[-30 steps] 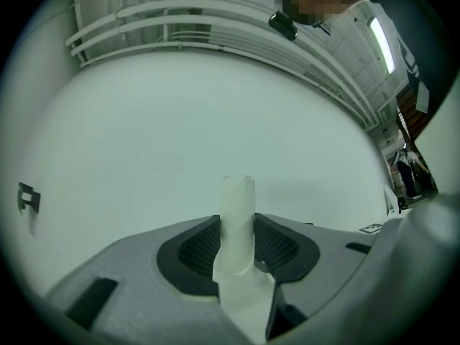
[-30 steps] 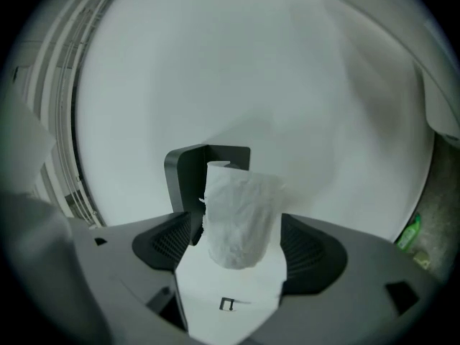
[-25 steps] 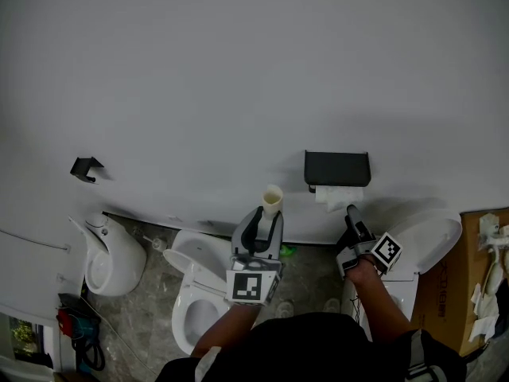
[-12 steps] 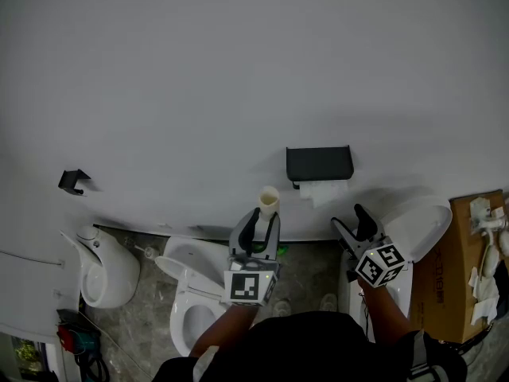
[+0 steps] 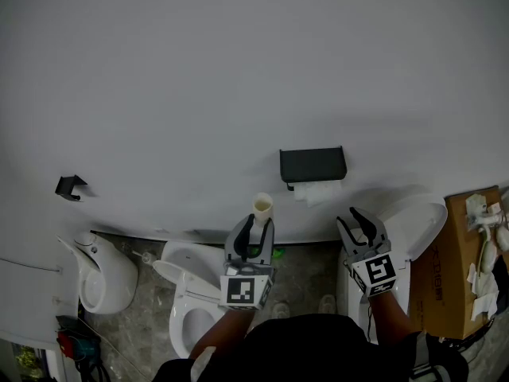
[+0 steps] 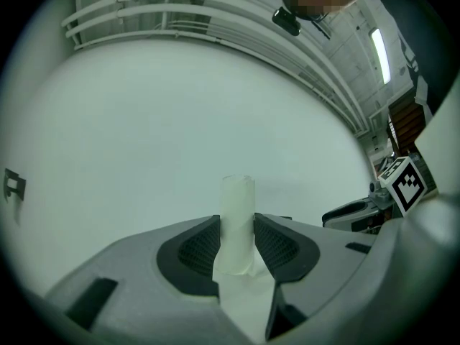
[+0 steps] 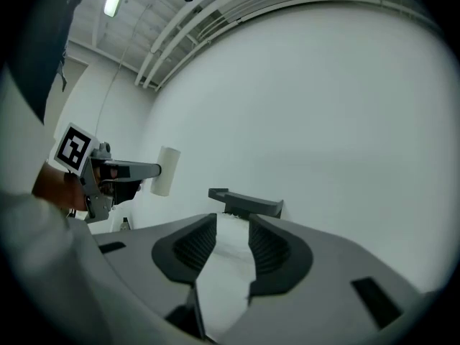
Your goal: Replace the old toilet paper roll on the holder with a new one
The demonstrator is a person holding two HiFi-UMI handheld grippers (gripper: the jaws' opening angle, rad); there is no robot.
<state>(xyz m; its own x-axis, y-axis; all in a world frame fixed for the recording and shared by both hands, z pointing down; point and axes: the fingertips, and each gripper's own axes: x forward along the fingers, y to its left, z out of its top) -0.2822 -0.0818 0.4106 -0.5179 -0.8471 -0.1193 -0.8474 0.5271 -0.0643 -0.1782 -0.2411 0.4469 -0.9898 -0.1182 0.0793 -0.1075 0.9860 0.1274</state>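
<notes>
My left gripper (image 5: 256, 228) is shut on a bare cardboard tube (image 5: 262, 207), which stands upright between its pads. In the left gripper view the tube (image 6: 236, 214) sticks up above the gripper (image 6: 236, 243). The black holder (image 5: 312, 164) hangs on the wall up and to the right, with white paper (image 5: 316, 191) hanging under it. My right gripper (image 5: 355, 220) sits just below and right of the holder. Its jaws have just been closing, a gap remains and nothing is between them. In the right gripper view, the gripper (image 7: 231, 228) points at the holder (image 7: 248, 203), with the tube (image 7: 167, 169) at the left.
A white toilet (image 5: 191, 293) stands below my left gripper and a second white fixture (image 5: 99, 273) at the far left. A raised white lid (image 5: 413, 221) and a cardboard box (image 5: 457, 269) are at the right. A black hook (image 5: 69, 186) is on the wall.
My right gripper has risen and rolled from lying on edge to level, and its jaws stand narrower than half a second ago. The left gripper holds the tube as before.
</notes>
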